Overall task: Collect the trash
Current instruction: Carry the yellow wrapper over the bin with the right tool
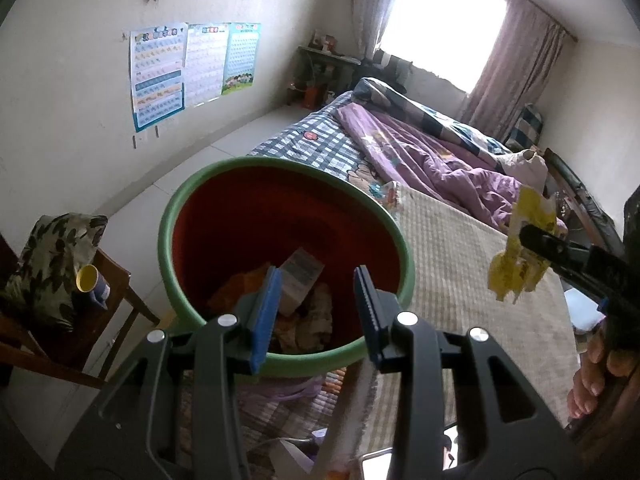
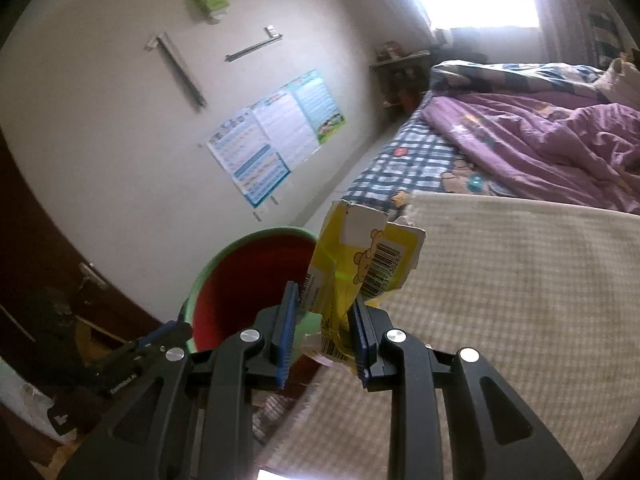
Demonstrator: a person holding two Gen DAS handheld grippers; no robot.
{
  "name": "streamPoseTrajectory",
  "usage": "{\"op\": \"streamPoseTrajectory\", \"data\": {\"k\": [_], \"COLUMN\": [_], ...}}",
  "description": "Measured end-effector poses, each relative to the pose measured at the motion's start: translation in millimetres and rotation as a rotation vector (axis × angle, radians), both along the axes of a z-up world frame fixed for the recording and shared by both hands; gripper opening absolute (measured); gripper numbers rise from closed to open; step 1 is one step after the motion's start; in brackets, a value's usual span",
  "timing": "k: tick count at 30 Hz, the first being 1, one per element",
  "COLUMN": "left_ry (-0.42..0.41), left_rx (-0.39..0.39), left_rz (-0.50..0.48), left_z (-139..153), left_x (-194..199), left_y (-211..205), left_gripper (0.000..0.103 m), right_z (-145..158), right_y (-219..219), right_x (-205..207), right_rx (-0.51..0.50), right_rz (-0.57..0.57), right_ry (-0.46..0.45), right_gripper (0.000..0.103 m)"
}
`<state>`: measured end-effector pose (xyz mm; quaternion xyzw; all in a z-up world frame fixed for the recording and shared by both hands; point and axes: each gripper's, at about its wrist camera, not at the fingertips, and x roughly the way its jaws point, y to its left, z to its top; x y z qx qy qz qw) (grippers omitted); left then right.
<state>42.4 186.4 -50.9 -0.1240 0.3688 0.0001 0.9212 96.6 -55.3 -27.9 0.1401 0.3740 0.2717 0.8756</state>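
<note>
Two grippers in play. Right gripper (image 2: 324,338) is clamped on a torn yellow carton (image 2: 362,268), pinched at its lower part so the barcode flap stands up and forward, clear of the fingers; held this way it should fall free once the jaws part. Carton hangs in the air just beside the bin's near rim, not yet over the opening. Left gripper (image 1: 316,316) stands with jaws apart and nothing between them, its blue pads (image 1: 264,320) straddling the near edge of the green-rimmed red bin (image 1: 192,184), likely to steady it or mark the drop point. Bin already holds a small box (image 1: 300,276) and crumpled wrappers (image 1: 308,328), with plenty of depth left. Opening is wide; open room lies above the rim on the carton's side. Bin sits against the bed edge, beige waffle blanket (image 1: 452,264) to its right, wooden chair (image 1: 116,280) near its left. Purple quilt (image 2: 540,140) lies well apart.
</note>
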Motion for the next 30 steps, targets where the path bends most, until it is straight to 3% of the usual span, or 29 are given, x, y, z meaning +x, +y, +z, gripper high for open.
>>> {"op": "streamPoseTrajectory", "data": {"k": [7,19,30], "left_ry": [0.005,0.009,0.007], "left_rx": [-0.005,-0.012,-0.005], "left_rz": [0.015,-0.019,-0.039], "left_z": [-0.2,-4.3,-5.6], "left_x": [-1.6,-0.5,-3.9], "left_y": [9.0,8.4,14.1], "left_gripper": [0.036,0.038,0.041], "right_z": [2.9,10.0,-1.6], "right_y": [31.9,46.7,58.9], "right_x": [0.8,-9.1,-2.4], "right_rx": [-0.019,-0.052,-0.054], "right_rz": [0.059,0.091,0.089], "right_ry": [-0.019,-0.076,-0.043], "right_gripper": [0.025,0.025,0.026]}}
